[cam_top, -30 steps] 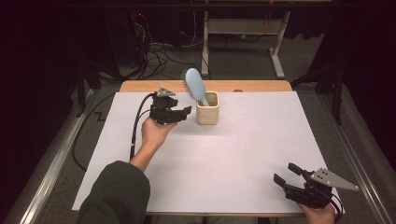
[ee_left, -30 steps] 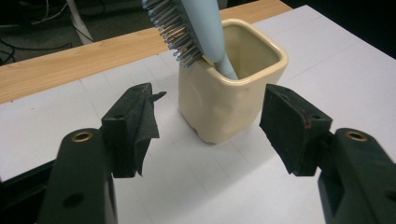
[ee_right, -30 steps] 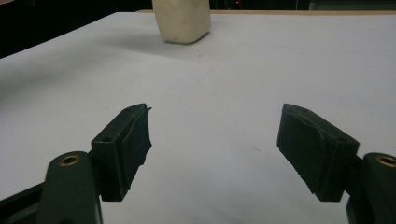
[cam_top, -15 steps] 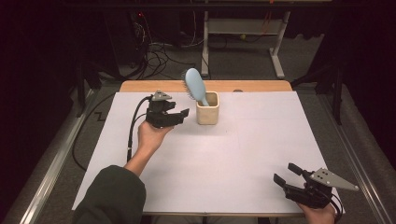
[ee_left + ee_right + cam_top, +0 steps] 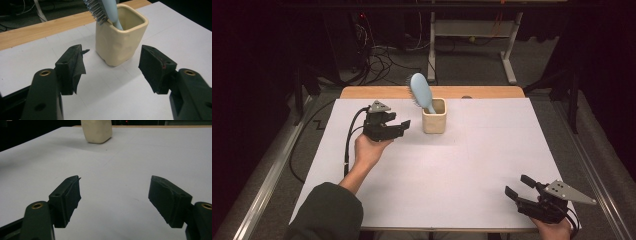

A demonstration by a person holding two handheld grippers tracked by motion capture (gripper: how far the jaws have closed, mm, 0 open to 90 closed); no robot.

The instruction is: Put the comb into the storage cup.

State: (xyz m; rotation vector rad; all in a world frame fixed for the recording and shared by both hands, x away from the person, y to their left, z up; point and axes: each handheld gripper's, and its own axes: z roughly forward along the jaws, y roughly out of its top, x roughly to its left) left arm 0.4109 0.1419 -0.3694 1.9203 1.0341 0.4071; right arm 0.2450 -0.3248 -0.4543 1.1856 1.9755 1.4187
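Two hand-held grippers over the white tabletop [image 5: 452, 165], both with jaws spread wide and nothing between them. Left hand-held gripper [image 5: 402, 127] held up off the surface near the far left part of the tabletop, just beside a cream square cup [image 5: 434, 116] and apart from it, jaws aimed at the cup. Cup upright near the far edge, about midway along it. Pale blue hairbrush [image 5: 420, 91] standing handle-down inside the cup, bristled head tilted toward the left. Right hand-held gripper [image 5: 518, 187] low at the near right corner, well apart from the cup.
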